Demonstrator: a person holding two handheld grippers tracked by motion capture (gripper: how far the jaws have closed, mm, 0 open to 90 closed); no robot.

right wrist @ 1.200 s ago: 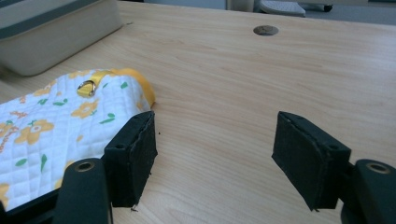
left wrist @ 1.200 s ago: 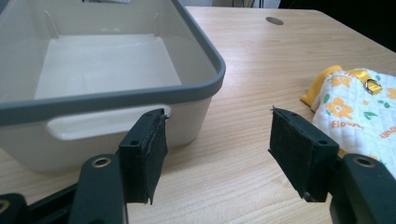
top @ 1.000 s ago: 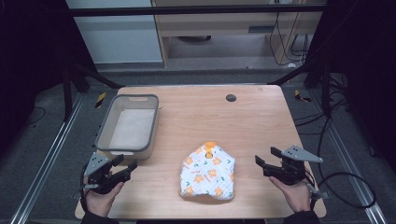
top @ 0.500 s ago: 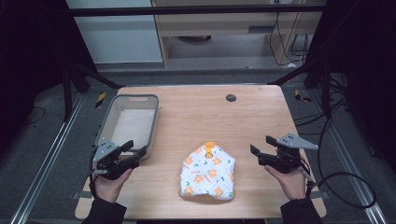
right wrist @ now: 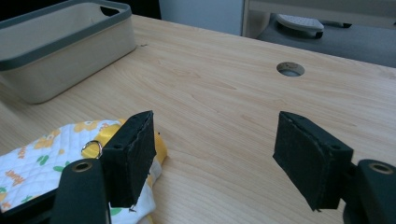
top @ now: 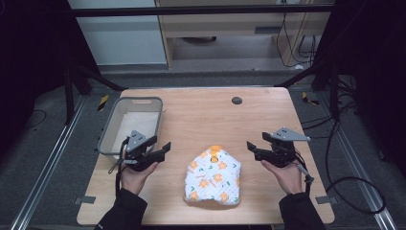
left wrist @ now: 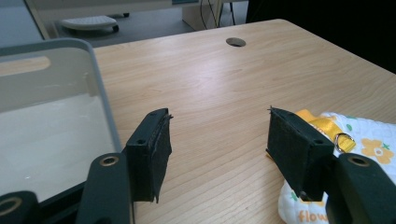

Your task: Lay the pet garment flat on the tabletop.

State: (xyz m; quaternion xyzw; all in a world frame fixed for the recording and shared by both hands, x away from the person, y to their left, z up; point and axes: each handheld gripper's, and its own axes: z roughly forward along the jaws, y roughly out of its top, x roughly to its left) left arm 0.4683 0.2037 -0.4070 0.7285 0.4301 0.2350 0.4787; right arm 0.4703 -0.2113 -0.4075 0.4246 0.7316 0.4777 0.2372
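A folded white quilted cloth (top: 213, 175) with orange flowers and a yellow strap lies on the wooden table (top: 201, 120), near its front middle. My left gripper (top: 163, 147) hovers to the cloth's left, beside the grey bin (top: 131, 103), open and empty. In the left gripper view, the left gripper (left wrist: 217, 116) frames bare wood, with the cloth (left wrist: 373, 135) and its metal ring (left wrist: 343, 140) behind the right jaw. My right gripper (top: 251, 146) stands open to the cloth's right. In the right gripper view, the right gripper (right wrist: 215, 121) holds nothing, and the cloth (right wrist: 42, 158) lies by the left jaw.
The grey bin (left wrist: 100, 93) sits at the table's left side, its inside bare; the right gripper view shows the bin (right wrist: 70, 42) at the far left. A round cable hole (top: 236, 100) is near the back edge. Dark frame posts flank the table.
Both hands have moved forward from the table's front edge. The left gripper now sits beside the bin's near corner, and the right has drawn in toward the cloth. The cloth has not moved.
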